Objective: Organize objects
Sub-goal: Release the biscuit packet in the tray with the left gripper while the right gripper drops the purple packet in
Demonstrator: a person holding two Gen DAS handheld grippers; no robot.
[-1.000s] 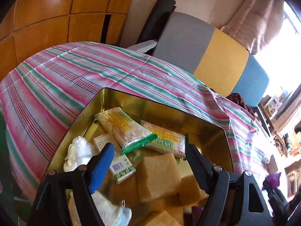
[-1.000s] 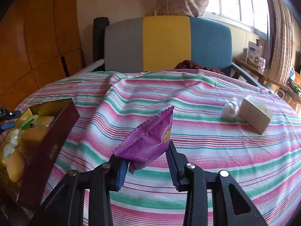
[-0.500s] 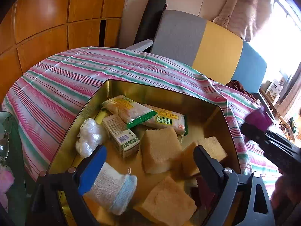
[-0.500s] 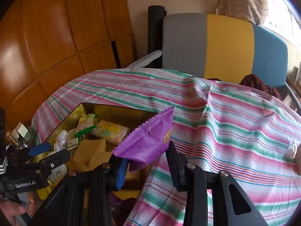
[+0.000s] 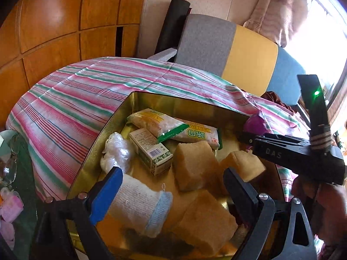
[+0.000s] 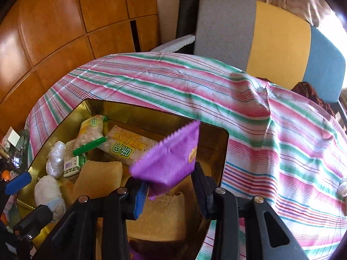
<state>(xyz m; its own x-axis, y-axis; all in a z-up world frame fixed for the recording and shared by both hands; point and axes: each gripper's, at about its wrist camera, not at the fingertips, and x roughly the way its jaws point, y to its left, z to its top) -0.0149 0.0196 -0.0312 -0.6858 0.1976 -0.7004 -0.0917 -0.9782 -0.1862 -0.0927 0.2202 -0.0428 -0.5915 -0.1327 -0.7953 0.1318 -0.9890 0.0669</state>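
Right wrist: right claw [image 6: 168,191] clamped on purple packet [image 6: 171,160]; left claw [image 5: 171,190] apart, empty.

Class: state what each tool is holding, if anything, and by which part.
The right tool is shut on the purple snack packet, pinching its lower end. The left tool is open, holding nothing.

The gold tin [image 6: 224,151] is crowded: sponge blocks [image 5: 195,164] fill its near half, snack packets [image 6: 123,147], a small box [image 5: 151,151] and a rolled sock [image 5: 138,205] line the left side. Bare floor shows only between them. The striped tabletop [image 6: 271,130] beyond lies open.
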